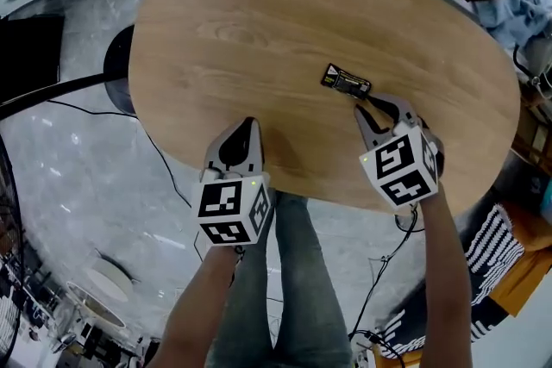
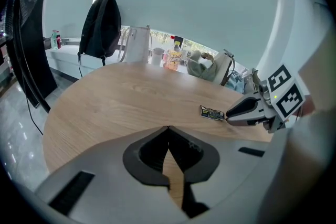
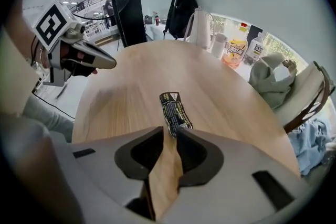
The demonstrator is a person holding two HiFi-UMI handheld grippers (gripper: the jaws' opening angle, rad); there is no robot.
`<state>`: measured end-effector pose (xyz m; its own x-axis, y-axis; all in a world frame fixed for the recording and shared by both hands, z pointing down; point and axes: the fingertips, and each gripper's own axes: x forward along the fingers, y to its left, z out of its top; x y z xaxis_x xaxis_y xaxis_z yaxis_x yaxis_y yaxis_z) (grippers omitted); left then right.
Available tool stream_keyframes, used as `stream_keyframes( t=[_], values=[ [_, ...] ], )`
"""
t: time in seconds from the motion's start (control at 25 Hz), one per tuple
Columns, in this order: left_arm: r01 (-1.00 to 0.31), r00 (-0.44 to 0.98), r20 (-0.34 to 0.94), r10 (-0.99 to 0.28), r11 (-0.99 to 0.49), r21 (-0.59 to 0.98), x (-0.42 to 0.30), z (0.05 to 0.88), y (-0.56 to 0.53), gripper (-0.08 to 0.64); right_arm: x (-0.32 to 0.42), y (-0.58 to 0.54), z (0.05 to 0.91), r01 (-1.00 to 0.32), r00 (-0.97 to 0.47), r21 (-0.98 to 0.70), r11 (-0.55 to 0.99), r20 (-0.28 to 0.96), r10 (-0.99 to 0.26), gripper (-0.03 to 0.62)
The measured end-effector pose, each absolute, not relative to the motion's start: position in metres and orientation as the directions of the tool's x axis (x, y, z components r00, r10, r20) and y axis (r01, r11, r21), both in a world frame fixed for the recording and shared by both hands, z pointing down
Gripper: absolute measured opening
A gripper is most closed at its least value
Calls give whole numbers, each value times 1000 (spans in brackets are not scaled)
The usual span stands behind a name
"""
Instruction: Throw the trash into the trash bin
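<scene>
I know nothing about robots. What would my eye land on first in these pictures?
The right gripper, topped with a black-and-white marker cube, points down at a small black wrapper on the oval wooden table. Its jaws stand slightly apart, with the wrapper's near end at their tips. The left gripper, with a similar cube, hangs shut and empty over the table's near edge.

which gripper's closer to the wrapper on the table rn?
Right. The right gripper has its tips at the near end of the wrapper, jaws slightly apart. The left gripper sits shut over the table's near edge, well apart from the wrapper.
</scene>
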<state>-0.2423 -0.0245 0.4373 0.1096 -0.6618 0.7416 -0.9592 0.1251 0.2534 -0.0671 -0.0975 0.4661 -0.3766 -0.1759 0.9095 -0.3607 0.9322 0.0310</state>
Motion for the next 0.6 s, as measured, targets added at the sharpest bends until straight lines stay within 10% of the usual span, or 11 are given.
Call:
stream_keyframes(
  t=[0.6],
  values=[
    [-954,90,747,-658,158,254,-253,443,-21,18,-73,-99,482,-234,-310,59,970,942,-132,48]
  ],
)
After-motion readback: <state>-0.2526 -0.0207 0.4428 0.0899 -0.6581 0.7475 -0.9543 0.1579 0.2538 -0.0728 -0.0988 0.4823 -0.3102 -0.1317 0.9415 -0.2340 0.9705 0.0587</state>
